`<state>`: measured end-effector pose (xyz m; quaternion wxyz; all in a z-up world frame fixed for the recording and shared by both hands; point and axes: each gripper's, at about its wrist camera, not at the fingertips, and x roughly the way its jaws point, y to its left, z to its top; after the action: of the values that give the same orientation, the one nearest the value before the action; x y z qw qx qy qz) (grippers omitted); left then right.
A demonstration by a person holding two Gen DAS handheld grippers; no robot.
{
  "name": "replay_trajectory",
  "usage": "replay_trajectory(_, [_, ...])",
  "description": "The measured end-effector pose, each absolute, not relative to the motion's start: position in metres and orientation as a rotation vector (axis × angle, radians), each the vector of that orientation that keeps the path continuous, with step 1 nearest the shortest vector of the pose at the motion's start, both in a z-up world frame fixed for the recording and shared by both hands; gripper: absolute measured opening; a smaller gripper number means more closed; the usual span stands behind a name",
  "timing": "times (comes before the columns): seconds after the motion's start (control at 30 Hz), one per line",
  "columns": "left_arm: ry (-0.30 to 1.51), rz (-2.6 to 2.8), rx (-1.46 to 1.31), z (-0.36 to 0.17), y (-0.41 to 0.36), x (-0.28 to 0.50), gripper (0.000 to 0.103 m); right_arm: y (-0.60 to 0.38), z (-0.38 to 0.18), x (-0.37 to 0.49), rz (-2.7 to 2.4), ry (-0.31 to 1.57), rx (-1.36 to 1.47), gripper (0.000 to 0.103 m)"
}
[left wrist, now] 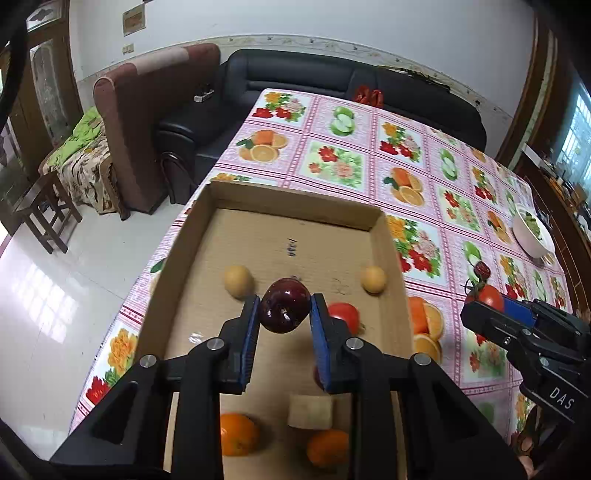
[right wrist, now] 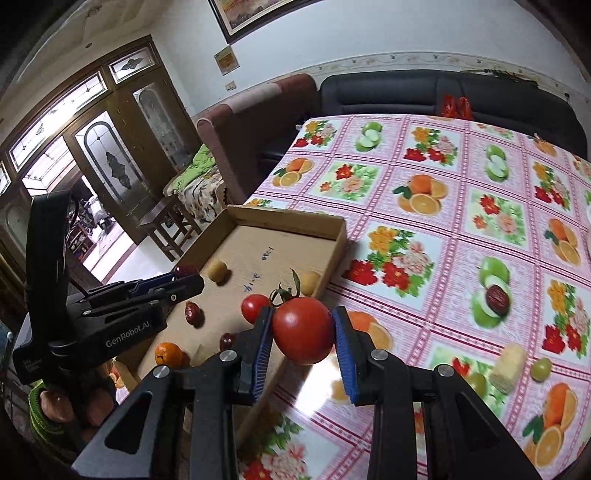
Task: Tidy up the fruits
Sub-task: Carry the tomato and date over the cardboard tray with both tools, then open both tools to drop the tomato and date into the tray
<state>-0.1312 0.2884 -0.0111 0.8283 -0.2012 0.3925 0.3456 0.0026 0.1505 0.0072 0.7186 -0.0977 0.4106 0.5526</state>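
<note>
Cardboard tray (left wrist: 207, 229) sits on the table's left edge as the collecting spot, w/ oranges, a tomato etc. already inside. My left gripper (left wrist: 284, 308) is clamped on a dark red fruit (left wrist: 284, 310), held above the tray floor, prob. for dropping in. Right gripper (right wrist: 303, 325) is clamped on a tomato (right wrist: 303, 330) just beside the tray's right wall, prob. next in.

— Beyond the table: black sofa (left wrist: 332, 79) along the wall, brown armchair (left wrist: 147, 110) beside it.

— And left of that?

— Small wooden stool (left wrist: 46, 210) on the pale tiled floor (left wrist: 55, 302), green bedding (left wrist: 86, 127) behind. Framed picture (right wrist: 258, 14) high up, glazed wooden doors (right wrist: 103, 147) further left.
</note>
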Motion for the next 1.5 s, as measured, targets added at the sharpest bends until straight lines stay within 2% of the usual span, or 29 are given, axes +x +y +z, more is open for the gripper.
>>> replay_trajectory(0.67, [0.877,0.759,-0.443,-0.024,0.337,-0.099,0.025,0.237,-0.016,0.014,1.268,0.930,-0.278,0.033])
replay_trajectory(1.0, [0.932,0.788,-0.516,-0.049,0.373,-0.085,0.025,0.290,-0.041,0.019,1.258,0.964,-0.391,0.033])
replay_trajectory(1.5, [1.020,0.790,-0.534,-0.064,0.379,-0.073,0.025,0.305,-0.063,0.022,1.257,1.003,-0.442,0.034])
